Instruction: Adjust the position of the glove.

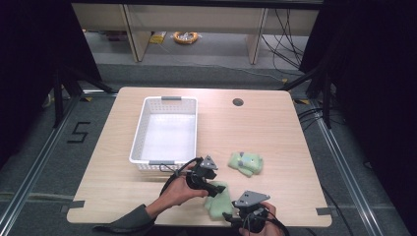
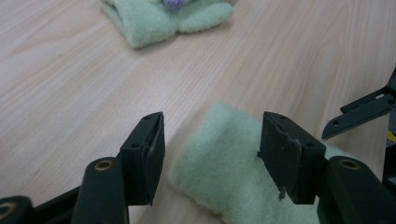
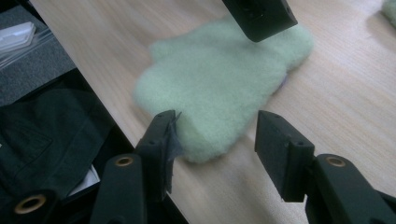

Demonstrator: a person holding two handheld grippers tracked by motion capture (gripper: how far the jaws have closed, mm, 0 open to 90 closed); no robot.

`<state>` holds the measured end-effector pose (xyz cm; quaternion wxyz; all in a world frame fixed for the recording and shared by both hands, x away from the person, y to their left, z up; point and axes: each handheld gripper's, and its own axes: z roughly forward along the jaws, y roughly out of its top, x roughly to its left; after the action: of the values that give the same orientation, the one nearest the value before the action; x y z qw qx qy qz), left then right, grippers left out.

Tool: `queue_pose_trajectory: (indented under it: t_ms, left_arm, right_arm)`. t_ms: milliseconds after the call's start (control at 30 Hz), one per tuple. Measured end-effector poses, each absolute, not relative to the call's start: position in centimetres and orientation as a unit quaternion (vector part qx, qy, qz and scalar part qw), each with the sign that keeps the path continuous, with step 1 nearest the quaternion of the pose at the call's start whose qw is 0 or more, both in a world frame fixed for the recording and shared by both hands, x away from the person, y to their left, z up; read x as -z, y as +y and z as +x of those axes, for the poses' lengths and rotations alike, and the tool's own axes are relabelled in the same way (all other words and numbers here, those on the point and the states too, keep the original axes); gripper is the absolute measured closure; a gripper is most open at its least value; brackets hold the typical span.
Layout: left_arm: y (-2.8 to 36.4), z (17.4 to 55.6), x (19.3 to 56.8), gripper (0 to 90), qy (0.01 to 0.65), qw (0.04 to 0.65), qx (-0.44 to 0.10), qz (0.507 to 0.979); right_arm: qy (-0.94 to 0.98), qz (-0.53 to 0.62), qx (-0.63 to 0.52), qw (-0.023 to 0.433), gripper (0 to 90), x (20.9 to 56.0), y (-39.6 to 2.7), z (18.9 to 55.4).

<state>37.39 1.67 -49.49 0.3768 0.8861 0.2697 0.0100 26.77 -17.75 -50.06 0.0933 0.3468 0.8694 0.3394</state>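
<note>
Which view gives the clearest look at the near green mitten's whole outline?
The right gripper view: the near mitten lies flat with thumb and cuff visible, near the table edge. The left gripper view shows just one end of it between open tongs. The high view shows it small, partly covered by the left gripper.

A light wooden tabletop (image 1: 275, 137) fills the middle of the frame. A white slatted basket (image 1: 166, 132) sits left of centre. At lower centre, two hands hold black tongs, the left tongs (image 1: 215, 188) and right tongs (image 1: 230, 215) both at a pale green mitten (image 1: 218, 202). A second green mitten (image 1: 245, 162) lies just above, apart.
</note>
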Motion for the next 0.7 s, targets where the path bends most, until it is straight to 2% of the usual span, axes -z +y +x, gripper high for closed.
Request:
queue_pose_trajectory:
  t_ms: [67,100,167,300,400,467,600,700]
  left_arm:
    - [1.8,37.3,49.7,42.5,0.264,0.369,-0.008,0.891]
    - [2.0,37.3,49.8,45.3,0.261,0.363,-0.009,0.894]
    - [2.1,37.3,49.8,48.2,0.261,0.360,-0.011,0.896]
    - [2.2,37.1,49.8,54.5,0.257,0.356,-0.010,0.898]
    - [2.4,36.8,49.5,65.2,0.245,0.352,-0.019,0.903]
    - [2.9,36.7,49.3,80.3,0.248,0.363,-0.025,0.898]
    - [3.6,36.8,49.2,82.4,0.234,0.358,-0.022,0.904]
    - [3.8,36.3,49.3,82.6,0.264,0.383,-0.006,0.886]
  right_arm:
    - [0.867,0.347,-0.346,0.091,55.2,50.3,-17.8,27.0]
    - [0.868,0.349,-0.343,0.083,61.7,50.1,-17.9,27.0]
    - [0.869,0.344,-0.346,0.088,63.1,50.1,-18.0,27.1]
    - [0.873,0.340,-0.340,0.084,71.4,50.2,-18.1,27.4]
    - [0.869,0.337,-0.349,0.095,76.2,50.2,-18.1,27.6]
    - [0.870,0.338,-0.349,0.087,78.4,50.0,-18.4,27.7]
    - [0.865,0.333,-0.364,0.092,80.0,49.8,-18.6,27.9]
    - [0.867,0.333,-0.358,0.098,80.9,49.2,-19.0,27.9]
